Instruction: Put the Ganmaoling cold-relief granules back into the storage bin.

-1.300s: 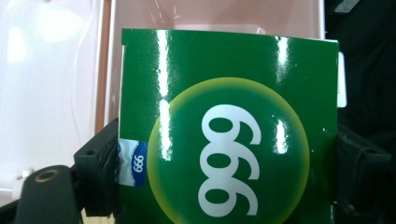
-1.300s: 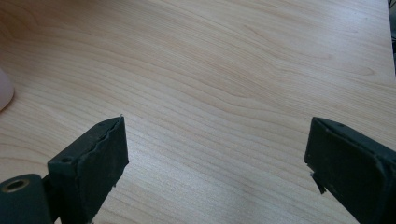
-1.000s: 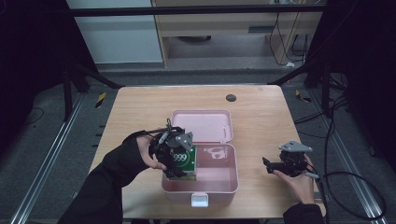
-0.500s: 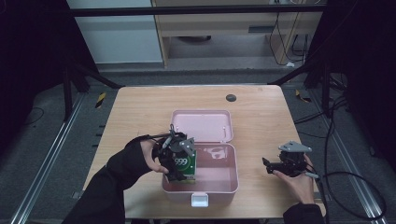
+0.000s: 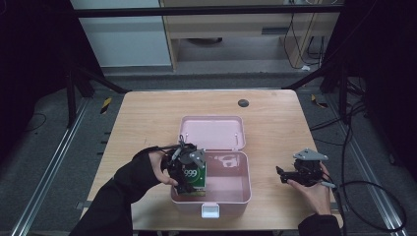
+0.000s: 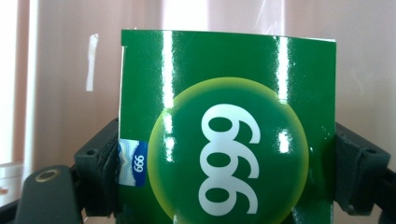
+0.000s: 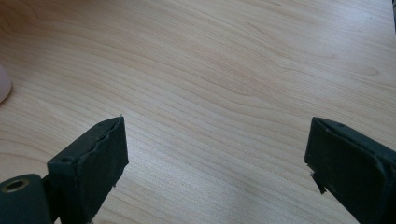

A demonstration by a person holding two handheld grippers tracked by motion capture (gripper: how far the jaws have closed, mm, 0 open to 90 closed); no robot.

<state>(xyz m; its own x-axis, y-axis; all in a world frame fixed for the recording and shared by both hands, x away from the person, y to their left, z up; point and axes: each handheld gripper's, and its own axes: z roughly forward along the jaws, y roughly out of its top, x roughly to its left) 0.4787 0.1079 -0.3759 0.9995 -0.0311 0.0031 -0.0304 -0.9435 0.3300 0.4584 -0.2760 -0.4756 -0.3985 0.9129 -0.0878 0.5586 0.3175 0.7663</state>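
Observation:
A green carton marked 999 (image 5: 194,178) stands inside the open pink box (image 5: 231,191) at its left end. My left gripper (image 5: 186,173) is shut on it, pointing down into the box. In the left gripper view the carton (image 6: 229,130) sits between the two black pads (image 6: 100,175), which press on its sides, with the pink wall behind it. My right gripper (image 5: 282,175) rests low over the wood to the right of the box, its jaws wide apart and pointing toward the box. In the right gripper view its gripper (image 7: 215,158) has nothing but bare wood between the pads.
The pink lid (image 5: 212,132) lies back flat behind the box. A white latch (image 5: 209,210) sticks out at the box's front. A small dark disc (image 5: 243,103) lies near the table's far edge. Cables trail off the right side (image 5: 364,196).
My left gripper has sunk with the green carton, which now sits lower inside the pink box. The right gripper has stayed where it was.

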